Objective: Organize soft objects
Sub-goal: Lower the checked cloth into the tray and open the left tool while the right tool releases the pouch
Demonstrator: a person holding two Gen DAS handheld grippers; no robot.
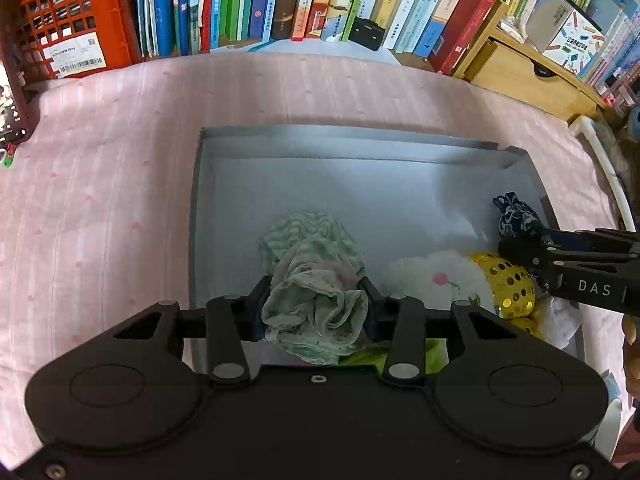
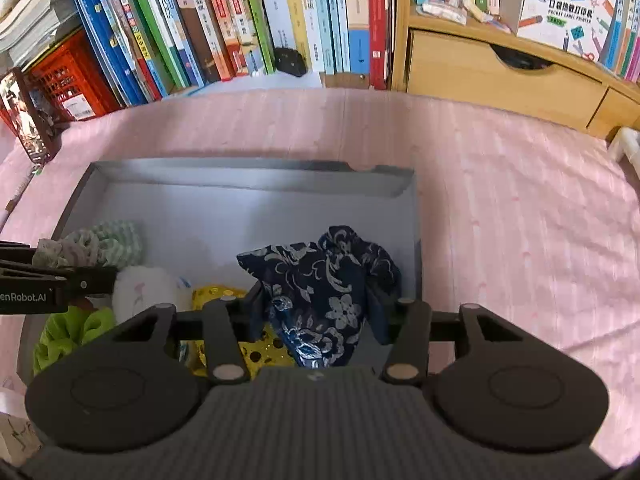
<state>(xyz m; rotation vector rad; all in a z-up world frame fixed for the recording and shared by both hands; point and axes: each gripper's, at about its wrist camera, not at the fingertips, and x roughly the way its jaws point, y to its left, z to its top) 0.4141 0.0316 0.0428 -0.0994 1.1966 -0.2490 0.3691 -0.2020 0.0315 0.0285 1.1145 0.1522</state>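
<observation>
Lime cloth (image 2: 68,336) shows clearly only from right wrist.

A pink striped cloth (image 1: 100,184) covers the surface across the middle and lower frame of both views. Along the top edge stands a long row of upright books (image 2: 248,20), spines outward, some leaning. At upper left sits a red plastic crate (image 1: 60,28) bearing a white barcode label. At upper right is a light wooden drawer unit (image 2: 500,72) with a cut-out handle, more books and a printed carton on top. Lighting is even and bright.
</observation>
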